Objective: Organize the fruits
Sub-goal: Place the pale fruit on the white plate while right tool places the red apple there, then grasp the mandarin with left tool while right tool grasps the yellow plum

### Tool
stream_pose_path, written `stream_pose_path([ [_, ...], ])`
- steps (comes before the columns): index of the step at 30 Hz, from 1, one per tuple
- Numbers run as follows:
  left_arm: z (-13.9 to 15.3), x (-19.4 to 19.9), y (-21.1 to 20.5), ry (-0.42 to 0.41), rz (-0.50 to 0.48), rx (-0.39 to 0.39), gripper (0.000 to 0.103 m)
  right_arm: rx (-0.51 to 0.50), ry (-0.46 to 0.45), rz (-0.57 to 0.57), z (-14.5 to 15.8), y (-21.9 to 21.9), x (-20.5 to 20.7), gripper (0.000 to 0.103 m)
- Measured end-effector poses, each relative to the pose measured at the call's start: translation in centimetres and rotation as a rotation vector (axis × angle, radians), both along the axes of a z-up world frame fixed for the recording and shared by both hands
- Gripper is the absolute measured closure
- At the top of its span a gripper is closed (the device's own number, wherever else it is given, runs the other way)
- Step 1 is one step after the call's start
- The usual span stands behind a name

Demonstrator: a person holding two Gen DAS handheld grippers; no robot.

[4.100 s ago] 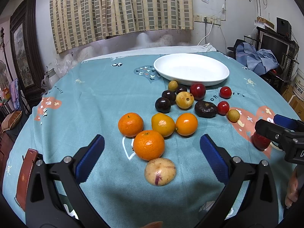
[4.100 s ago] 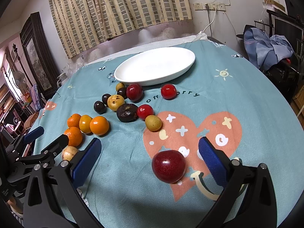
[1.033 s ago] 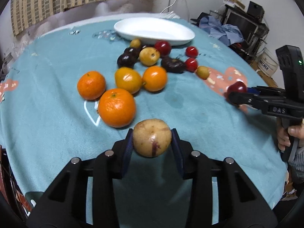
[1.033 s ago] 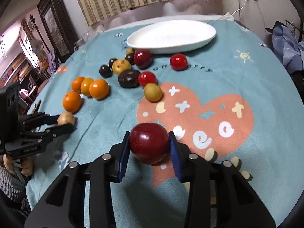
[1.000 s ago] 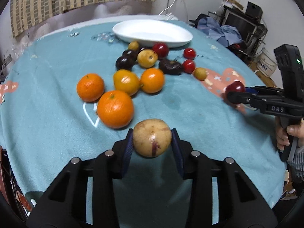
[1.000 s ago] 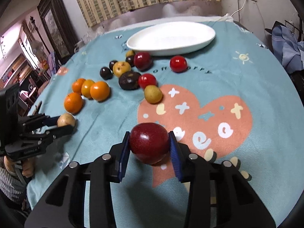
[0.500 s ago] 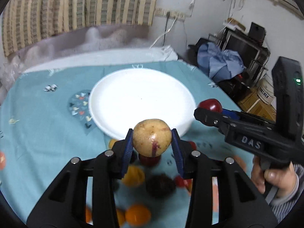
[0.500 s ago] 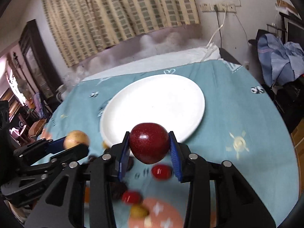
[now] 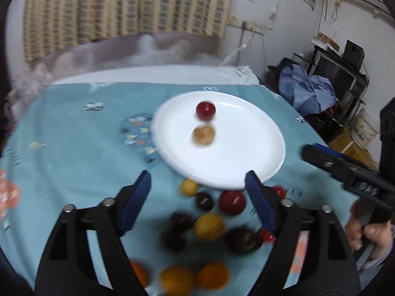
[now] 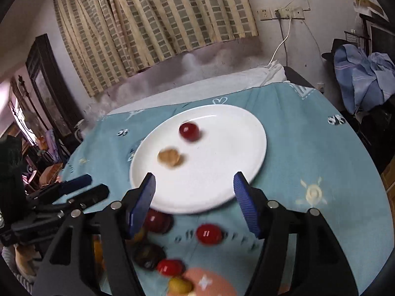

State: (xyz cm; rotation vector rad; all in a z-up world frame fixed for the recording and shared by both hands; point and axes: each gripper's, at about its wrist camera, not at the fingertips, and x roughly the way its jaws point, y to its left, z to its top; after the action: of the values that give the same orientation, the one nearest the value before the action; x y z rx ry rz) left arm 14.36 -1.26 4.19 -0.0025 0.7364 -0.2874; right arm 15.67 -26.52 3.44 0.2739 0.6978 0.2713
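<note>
A white plate (image 9: pixel 259 148) lies on the teal cloth and holds a dark red fruit (image 9: pixel 205 110) and a tan fruit (image 9: pixel 204 135). In the right wrist view the plate (image 10: pixel 234 153) shows the same red fruit (image 10: pixel 189 131) and tan fruit (image 10: pixel 169 158). My left gripper (image 9: pixel 197 197) is open and empty over the plate's near rim. My right gripper (image 10: pixel 193 204) is open and empty over the plate's near edge. Loose fruits lie below both grippers: a red one (image 9: pixel 232 202), a yellow one (image 9: pixel 209 225), oranges (image 9: pixel 212 278) and a small red one (image 10: pixel 208 233).
The right gripper shows at the right of the left wrist view (image 9: pixel 345 170), held by a hand. The left gripper shows at the left of the right wrist view (image 10: pixel 61 197). A curtain and wall stand behind the table; blue clothes (image 9: pixel 308 91) lie to the right.
Both grippers have opened and let go of their fruits, which now lie on the plate. Both grippers have pulled back toward the plate's near side.
</note>
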Motion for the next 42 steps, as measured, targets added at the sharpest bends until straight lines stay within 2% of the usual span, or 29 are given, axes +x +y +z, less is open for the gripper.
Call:
stream_pose_path([
  [3, -0.7, -4.2, 2.0, -0.043, 0.039, 0.052, 0.015, 0.032, -0.010, 0.007, -1.0, 0.0, -4.0, 0.025],
  [5, -1.8, -7.2, 3.3, -0.051, 0.053, 0.076, 0.015, 0.057, 0.002, 0.009, -1.8, 0.3, -5.9, 0.016],
  [8, -3.5, -10.5, 4.2, -0.055, 0.050, 0.101, 0.015, 0.047, 0.004, 0.034, -2.3, 1.4, -7.4, 0.016],
  [11, -4.8, -12.4, 4.4, -0.029, 0.024, 0.083, 0.015, 0.006, 0.004, 0.053, -2.6, 2.3, -7.8, 0.015],
  [16, -6.2, -11.7, 3.9, 0.025, -0.024, 0.068, 0.015, -0.039, 0.026, 0.057, -3.3, 2.8, -7.5, 0.015],
  [22, -7.0, -10.4, 4.8, 0.084, -0.010, 0.019, 0.016, -0.075, 0.074, 0.068, -4.3, 3.3, -7.0, 0.015],
  [26, -7.2, -10.6, 4.5, 0.073, -0.023, 0.027, 0.017, -0.105, 0.080, 0.080, -4.7, 3.9, -7.0, 0.015],
  [27, -7.2, -10.6, 4.3, 0.070, -0.027, 0.030, 0.019, -0.109, 0.084, 0.079, -4.7, 3.9, -7.0, 0.015],
  [30, -7.5, -10.5, 4.0, 0.087, -0.045, 0.026, 0.039, -0.110, 0.096, 0.073, -5.0, 3.9, -6.9, 0.015],
  [33, -7.8, -10.2, 4.2, 0.107, -0.031, 0.018, 0.050, -0.107, 0.102, 0.078, -5.1, 3.9, -6.9, 0.015],
  [34, -7.9, -10.1, 4.4, 0.113, -0.024, 0.011, 0.057, -0.111, 0.104, 0.081, -5.2, 4.0, -6.9, 0.015],
  [39, -7.9, -9.9, 4.7, 0.118, -0.021, 0.005, 0.057, -0.168, 0.105, 0.109, -5.7, 4.8, -7.0, 0.016],
  [41, -7.9, -9.9, 4.8, 0.119, -0.019, 0.003, 0.057, -0.217, 0.104, 0.124, -6.0, 5.4, -7.1, 0.029],
  [42, -7.9, -9.9, 4.8, 0.120, -0.018, 0.002, 0.057, -0.239, 0.107, 0.132, -6.2, 5.7, -7.1, 0.031],
])
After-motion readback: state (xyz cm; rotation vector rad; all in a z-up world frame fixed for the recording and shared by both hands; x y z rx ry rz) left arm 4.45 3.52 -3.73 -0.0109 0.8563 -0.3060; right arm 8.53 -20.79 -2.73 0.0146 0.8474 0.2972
